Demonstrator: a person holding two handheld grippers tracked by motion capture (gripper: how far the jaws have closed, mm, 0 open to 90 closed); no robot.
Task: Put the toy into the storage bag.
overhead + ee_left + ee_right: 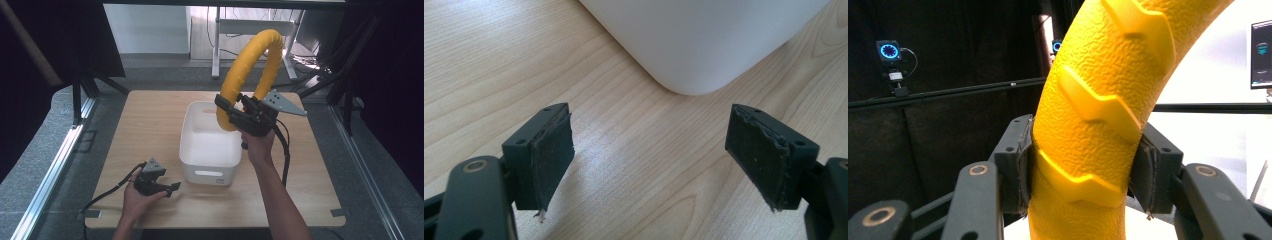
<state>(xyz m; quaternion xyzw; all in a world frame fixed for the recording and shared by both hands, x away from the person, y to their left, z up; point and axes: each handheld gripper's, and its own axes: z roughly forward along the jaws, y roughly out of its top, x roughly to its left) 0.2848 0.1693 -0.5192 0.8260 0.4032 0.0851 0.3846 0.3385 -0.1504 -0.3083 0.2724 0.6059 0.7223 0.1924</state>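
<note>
The right gripper is clamped on a yellow ring, its pads pressed against both sides of the ribbed, pebbled band; that tight side-on pinch is what lets the ring stand up on edge in the air. It is held above the far right part of the white bin, its lower end seeming to dip just inside the rim, which suggests it is either going into the bin or coming out of it; I cannot tell which

The left gripper rests low near the table's front edge, just beside the bin's near left corner, jaws spread wide with nothing between them. In the left gripper view the bin's rounded corner sits ahead of the open pads, so this hand looks parked, or ready to steady the bin

The table is pale wood with a visible grain, bare apart from the bin. Around it runs grey carpet, dark curtains close off both sides, and a white desk frame stands beyond the far edge
</note>
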